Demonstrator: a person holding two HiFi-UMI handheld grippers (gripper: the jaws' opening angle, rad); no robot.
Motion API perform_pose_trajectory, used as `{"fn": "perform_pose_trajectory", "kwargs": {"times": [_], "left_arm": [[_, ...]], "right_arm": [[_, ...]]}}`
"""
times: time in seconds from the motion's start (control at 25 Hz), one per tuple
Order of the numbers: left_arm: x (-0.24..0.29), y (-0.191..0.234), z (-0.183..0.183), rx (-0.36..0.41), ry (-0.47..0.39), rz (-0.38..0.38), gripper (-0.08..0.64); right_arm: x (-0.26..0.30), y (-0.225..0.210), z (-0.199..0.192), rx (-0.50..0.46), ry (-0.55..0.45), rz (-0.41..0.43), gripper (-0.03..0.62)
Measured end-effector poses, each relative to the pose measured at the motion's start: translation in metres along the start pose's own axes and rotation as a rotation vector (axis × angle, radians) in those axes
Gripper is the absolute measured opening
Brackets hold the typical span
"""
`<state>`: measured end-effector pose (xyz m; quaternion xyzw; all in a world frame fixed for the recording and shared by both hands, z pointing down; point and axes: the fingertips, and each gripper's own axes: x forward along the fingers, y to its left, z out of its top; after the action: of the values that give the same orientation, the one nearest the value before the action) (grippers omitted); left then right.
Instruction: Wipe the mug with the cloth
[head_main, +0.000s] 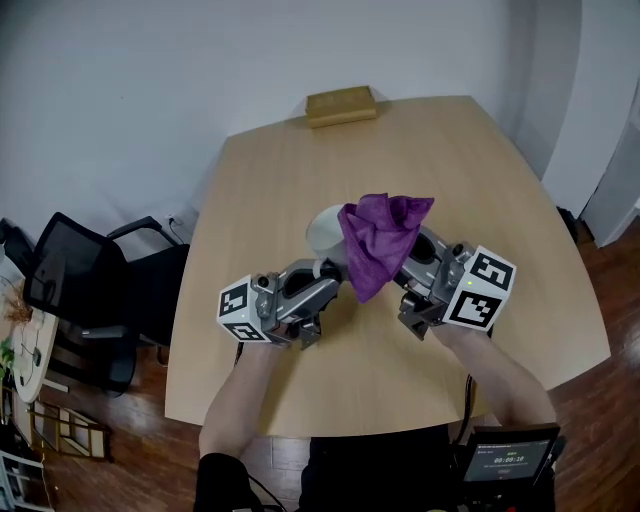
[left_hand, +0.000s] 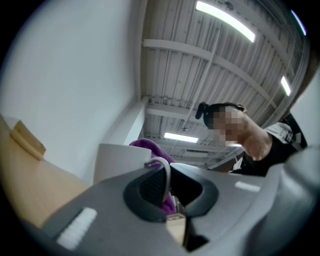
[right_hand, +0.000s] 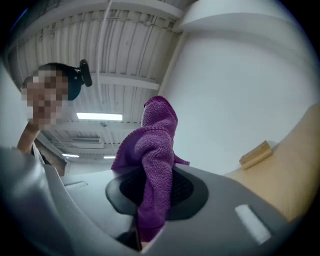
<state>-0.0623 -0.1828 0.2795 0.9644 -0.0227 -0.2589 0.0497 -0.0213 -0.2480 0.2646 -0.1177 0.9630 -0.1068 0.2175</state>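
left gripper (left_hand: 170, 187) clamps mug (head_main: 322, 232) handle (left_hand: 165, 169) | right gripper (right_hand: 156, 192) pinches cloth (head_main: 380, 240) (screen (head_main: 503, 462) digits illegible)

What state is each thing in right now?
Left tongs: shut on the handle of the white ceramic mug.
Right tongs: shut on the purple knitted cloth.
Mug: held by its handle, cloth beside it.
Cloth: bunched, one end pinched, rest standing up.
Tan rectangular block: lying flat at the wooden table's far edge.
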Motion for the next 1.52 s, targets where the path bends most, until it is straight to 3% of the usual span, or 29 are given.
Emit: {"fn": "perform_pose_trajectory", "kwargs": {"times": [0.12, 0.28, 0.4, 0.48, 0.64, 0.68, 0.76, 0.88, 1.04, 1.36, 1.52], "left_arm": [[-0.008, -0.002, 0.01, 0.027, -0.025, -0.014, 0.037], [-0.01, -0.007, 0.011, 0.073, -0.009, -0.038, 0.038], [-0.008, -0.012, 0.002, 0.103, 0.041, -0.055, 0.038], [-0.007, -0.013, -0.001, 0.116, 0.067, -0.054, 0.04], [-0.004, -0.014, -0.003, 0.134, 0.095, -0.05, 0.04], [-0.004, -0.014, -0.004, 0.137, 0.099, -0.049, 0.04], [-0.002, -0.015, -0.005, 0.144, 0.105, -0.049, 0.04], [-0.001, -0.018, -0.006, 0.158, 0.105, -0.059, 0.04], [-0.003, -0.021, -0.002, 0.165, 0.092, -0.073, 0.038], [-0.008, -0.022, 0.001, 0.17, 0.086, -0.088, 0.038], [-0.01, -0.024, 0.003, 0.167, 0.074, -0.107, 0.04]], "right_arm": [[-0.007, -0.033, -0.017, 0.098, 0.029, -0.091, 0.061], [-0.022, -0.079, -0.065, 0.269, 0.148, -0.212, 0.062], [-0.028, -0.088, -0.063, 0.355, 0.12, -0.232, 0.063], [-0.027, -0.075, -0.028, 0.33, 0.013, -0.178, 0.063], [-0.022, -0.012, 0.046, 0.312, -0.215, 0.133, 0.061], [-0.02, 0.001, 0.051, 0.313, -0.228, 0.194, 0.061], [-0.015, 0.014, 0.045, 0.294, -0.191, 0.232, 0.061], [-0.007, 0.005, 0.019, 0.275, -0.105, 0.162, 0.063], [-0.008, -0.017, -0.001, 0.3, -0.071, 0.082, 0.062], [-0.013, -0.054, -0.037, 0.403, -0.013, -0.021, 0.061], [-0.015, -0.069, -0.064, 0.438, 0.077, -0.082, 0.061]]}}
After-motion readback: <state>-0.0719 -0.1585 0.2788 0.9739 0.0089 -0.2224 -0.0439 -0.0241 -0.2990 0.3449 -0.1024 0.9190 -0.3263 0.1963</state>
